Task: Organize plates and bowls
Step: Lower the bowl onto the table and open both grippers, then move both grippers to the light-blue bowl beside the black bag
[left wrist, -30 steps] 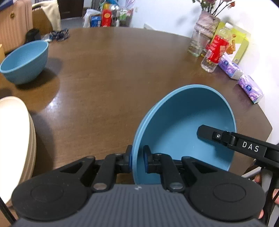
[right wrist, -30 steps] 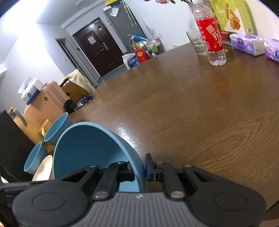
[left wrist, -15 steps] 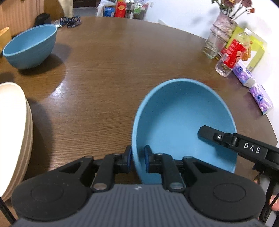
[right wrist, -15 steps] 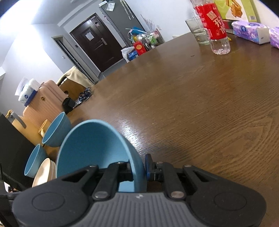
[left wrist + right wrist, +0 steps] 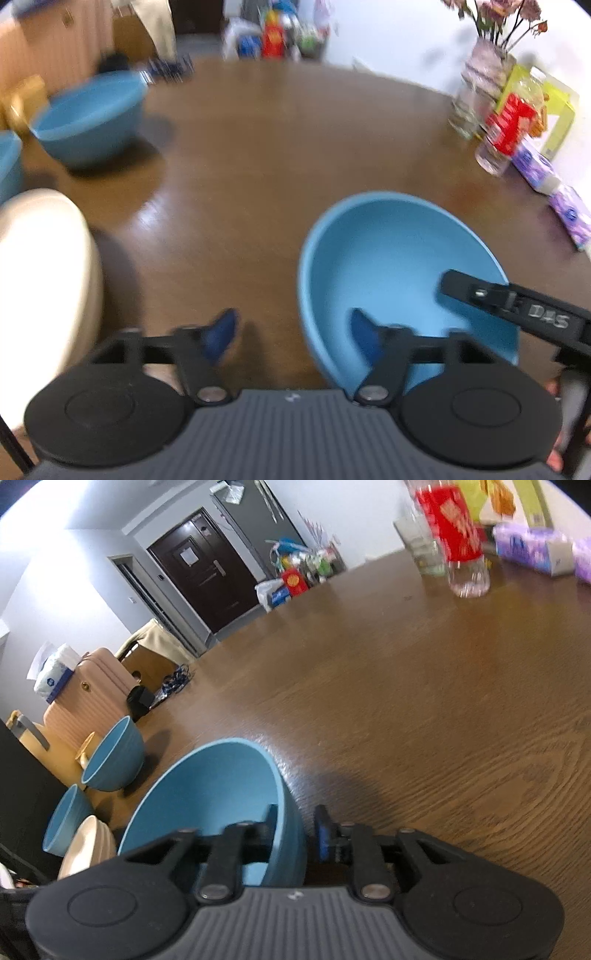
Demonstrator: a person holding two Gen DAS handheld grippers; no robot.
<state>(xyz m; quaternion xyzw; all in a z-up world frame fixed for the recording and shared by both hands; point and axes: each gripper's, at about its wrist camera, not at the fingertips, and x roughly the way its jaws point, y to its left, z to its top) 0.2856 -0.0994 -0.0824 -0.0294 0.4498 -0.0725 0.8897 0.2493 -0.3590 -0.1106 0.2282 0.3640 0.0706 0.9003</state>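
A large blue bowl (image 5: 399,258) rests on the brown table (image 5: 277,147), close in front of both grippers. My left gripper (image 5: 293,330) is opening wide; the bowl's near rim stands between its jaws, and neither blue pad touches it. My right gripper (image 5: 295,829) is opening too, straddling the bowl (image 5: 207,797) at its wall with a small gap at the outer pad. One of its fingers (image 5: 509,302) reaches over the bowl's right side. Two more blue bowls (image 5: 114,757) (image 5: 62,819) and a cream stack (image 5: 40,288) sit to the left.
At the table's far right stand a vase of dried flowers (image 5: 484,74), a red-labelled bottle (image 5: 506,136), a glass (image 5: 424,550), tissue packs (image 5: 569,214) and a yellow box (image 5: 557,114). Beyond the table are a suitcase (image 5: 92,686) and a dark door (image 5: 203,568).
Both grippers were shut on the bowl's rim and have spread apart, letting it go. The bowl, tilted up before, has settled flatter on the table.
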